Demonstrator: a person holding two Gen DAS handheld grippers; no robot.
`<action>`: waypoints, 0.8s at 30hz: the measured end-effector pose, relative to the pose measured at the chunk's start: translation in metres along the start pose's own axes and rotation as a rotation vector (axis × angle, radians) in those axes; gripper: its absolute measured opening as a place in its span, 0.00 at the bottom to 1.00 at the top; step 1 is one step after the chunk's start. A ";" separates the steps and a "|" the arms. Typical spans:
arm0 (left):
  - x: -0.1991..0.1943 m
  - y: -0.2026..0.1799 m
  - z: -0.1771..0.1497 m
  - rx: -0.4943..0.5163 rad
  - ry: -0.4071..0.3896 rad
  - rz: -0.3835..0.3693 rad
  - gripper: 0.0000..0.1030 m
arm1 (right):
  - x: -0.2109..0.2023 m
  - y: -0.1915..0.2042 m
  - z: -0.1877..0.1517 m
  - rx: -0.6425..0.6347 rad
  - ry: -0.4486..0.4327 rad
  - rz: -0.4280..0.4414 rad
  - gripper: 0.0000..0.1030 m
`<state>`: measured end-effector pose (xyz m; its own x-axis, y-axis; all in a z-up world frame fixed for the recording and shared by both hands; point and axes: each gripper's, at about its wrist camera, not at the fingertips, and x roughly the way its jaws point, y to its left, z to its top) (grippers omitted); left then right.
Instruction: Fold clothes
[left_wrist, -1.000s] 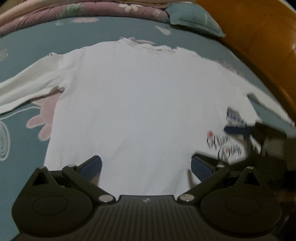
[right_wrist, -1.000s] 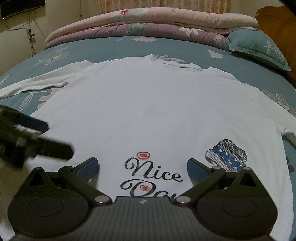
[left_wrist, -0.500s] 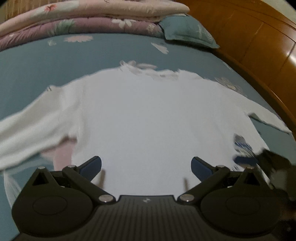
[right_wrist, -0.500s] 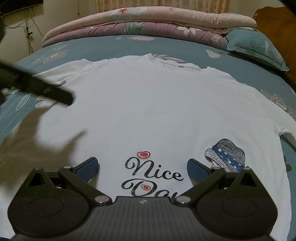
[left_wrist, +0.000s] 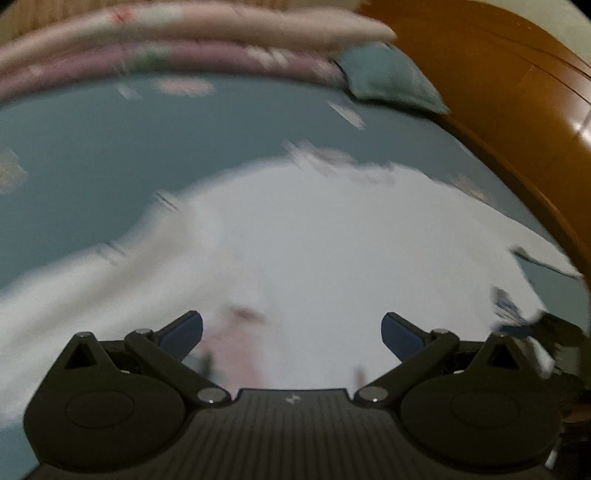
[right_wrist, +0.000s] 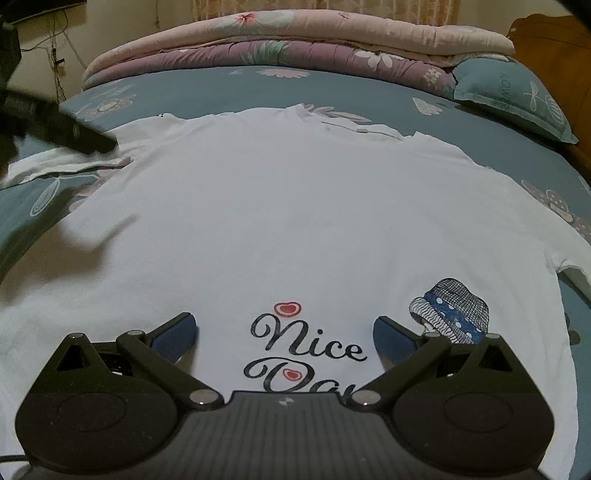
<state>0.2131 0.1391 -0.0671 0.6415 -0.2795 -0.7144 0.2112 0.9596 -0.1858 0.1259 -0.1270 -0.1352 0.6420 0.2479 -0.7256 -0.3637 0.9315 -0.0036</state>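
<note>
- A white long-sleeved shirt (right_wrist: 295, 221) lay spread flat, print side up, on a teal floral bedsheet (right_wrist: 221, 88), its neckline toward the folded quilts (right_wrist: 295, 40) at the far end of the bed.
- The right gripper (right_wrist: 283, 330) hovered over the shirt's lower hem with its jaws spread wide and nothing between them — the script "Nice Day" print (right_wrist: 306, 350) sat in the gap, and a hat drawing (right_wrist: 450, 306) lay just beside the right-hand finger.
- The left gripper (left_wrist: 291, 328) was also wide open and empty; its view was heavily blurred, facing the shirt (left_wrist: 332, 251) near the left sleeve (left_wrist: 74, 288).
- In the right wrist view, the left gripper's dark fingers (right_wrist: 66, 129) were over the left sleeve near the shoulder; contact could not be judged.
- A teal pillow (right_wrist: 513, 99) rested by the wooden headboard (left_wrist: 498, 92).
</note>
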 end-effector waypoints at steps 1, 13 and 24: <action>-0.005 0.010 0.005 0.003 -0.013 0.016 0.99 | 0.000 0.000 0.000 0.000 -0.002 0.001 1.00; 0.017 0.143 0.017 -0.041 0.029 0.169 0.58 | 0.004 0.000 0.001 0.005 -0.026 0.004 1.00; 0.025 0.120 0.008 0.162 0.128 0.167 0.14 | 0.005 0.001 0.001 0.007 -0.039 -0.001 1.00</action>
<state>0.2604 0.2474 -0.1018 0.5807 -0.1013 -0.8078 0.2320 0.9717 0.0449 0.1295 -0.1244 -0.1377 0.6680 0.2571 -0.6983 -0.3582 0.9336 0.0011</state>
